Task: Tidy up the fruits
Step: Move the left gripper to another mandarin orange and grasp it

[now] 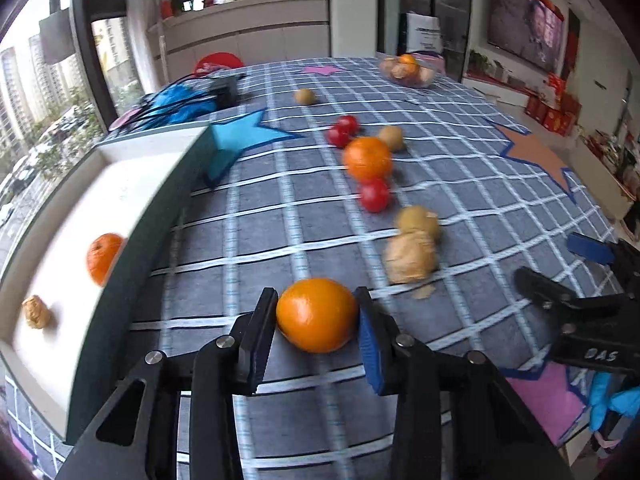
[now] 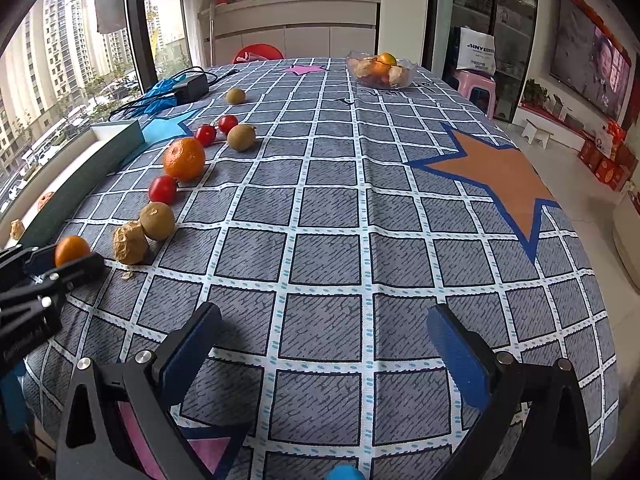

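Jaws of the left gripper (image 1: 318, 316) pressed a round orange tangerine (image 1: 317, 314) on the grey checked tablecloth (image 2: 320, 200) — the right gripper (image 2: 320, 336) gaped wide, empty.

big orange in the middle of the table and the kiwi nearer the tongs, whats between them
One red tomato lies between the big orange and the kiwi, clearest in the right wrist view.
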Tool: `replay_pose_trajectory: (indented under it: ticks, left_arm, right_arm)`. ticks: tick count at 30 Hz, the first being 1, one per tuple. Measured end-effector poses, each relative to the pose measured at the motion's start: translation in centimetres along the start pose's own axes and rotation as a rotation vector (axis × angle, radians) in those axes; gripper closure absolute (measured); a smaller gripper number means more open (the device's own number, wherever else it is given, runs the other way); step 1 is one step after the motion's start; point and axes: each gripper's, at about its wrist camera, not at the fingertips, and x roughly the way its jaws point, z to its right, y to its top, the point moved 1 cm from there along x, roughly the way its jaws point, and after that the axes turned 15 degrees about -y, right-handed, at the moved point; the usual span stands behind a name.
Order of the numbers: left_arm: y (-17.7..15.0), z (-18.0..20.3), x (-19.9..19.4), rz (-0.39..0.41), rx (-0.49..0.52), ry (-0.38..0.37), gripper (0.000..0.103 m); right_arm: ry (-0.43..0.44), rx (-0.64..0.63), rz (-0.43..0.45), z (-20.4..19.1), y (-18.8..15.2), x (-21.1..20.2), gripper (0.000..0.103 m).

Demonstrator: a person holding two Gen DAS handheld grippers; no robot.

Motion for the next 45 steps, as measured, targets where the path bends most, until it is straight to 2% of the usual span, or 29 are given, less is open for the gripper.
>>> replay_pose_trajectory:
  ticks: [3,9,45]
  left_arm:
    - [-0.2,-1.4,-0.3,0.018,-0.035,-0.003,0.061]
    - [-0.9,-1.7,-0.6,0.077,-0.026,0.015,0.061]
    - [-0.8,-1.8,-0.5,0.084,-0.027,-0.017,0.061]
  right_arm:
    - [-0.001,0.001,0.000,0.0,0.0,0.0,0.000]
    - [-0.002,0.000,0.000,0.0,0.0,0.0,0.000]
    - [0.005,0.008,0.005,0.0,0.1,-0.1,0.000]
